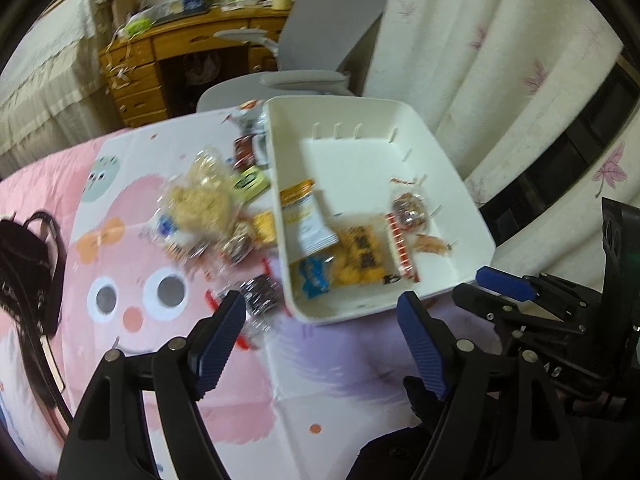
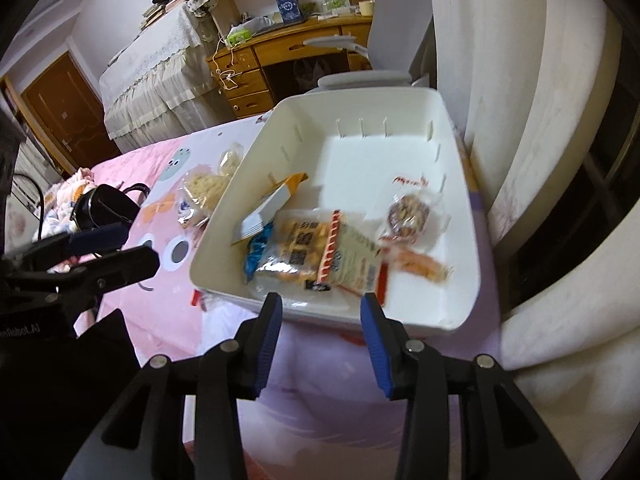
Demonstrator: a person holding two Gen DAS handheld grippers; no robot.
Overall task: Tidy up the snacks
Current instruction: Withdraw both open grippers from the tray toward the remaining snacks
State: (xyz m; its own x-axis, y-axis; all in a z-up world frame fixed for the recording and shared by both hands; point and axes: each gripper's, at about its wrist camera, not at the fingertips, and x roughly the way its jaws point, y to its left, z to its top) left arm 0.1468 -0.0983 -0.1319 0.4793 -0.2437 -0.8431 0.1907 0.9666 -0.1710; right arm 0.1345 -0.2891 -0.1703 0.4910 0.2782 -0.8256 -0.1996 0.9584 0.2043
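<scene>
The white bin [image 1: 440, 184] sat on a pink cartoon-print bedsheet [image 1: 120, 208], its near rim just ahead of both tongs. The left tongs [image 1: 322, 312] stood wide open and held nothing; the left blue pad [image 1: 218, 344] lay beside a dark foil-wrapped snack [image 1: 262, 294] on the sheet, just outside the bin's near-left corner, and the right pad pointed at the bin's front wall. The right tongs [image 2: 320, 312] were also open, somewhat narrower, and empty, with both tips at the bin's near wall [image 2: 400, 316].

Inside the bin, toward its near end, lay a white-and-orange sachet [image 1: 308, 220], a blue wrapper [image 1: 314, 278], a clear pack of yellow crackers [image 1: 360, 258], a packet with a red-striped edge [image 1: 402, 246] and a round brown snack in clear wrap [image 1: 410, 210]. The far half of the bin showed bare floor.

Left of the bin, a loose pile of snacks [image 1: 216, 208] waited on the sheet, among them a bag of pale puffed pieces [image 1: 200, 200] and a green packet [image 1: 252, 180], well ahead of the left tongs.
</scene>
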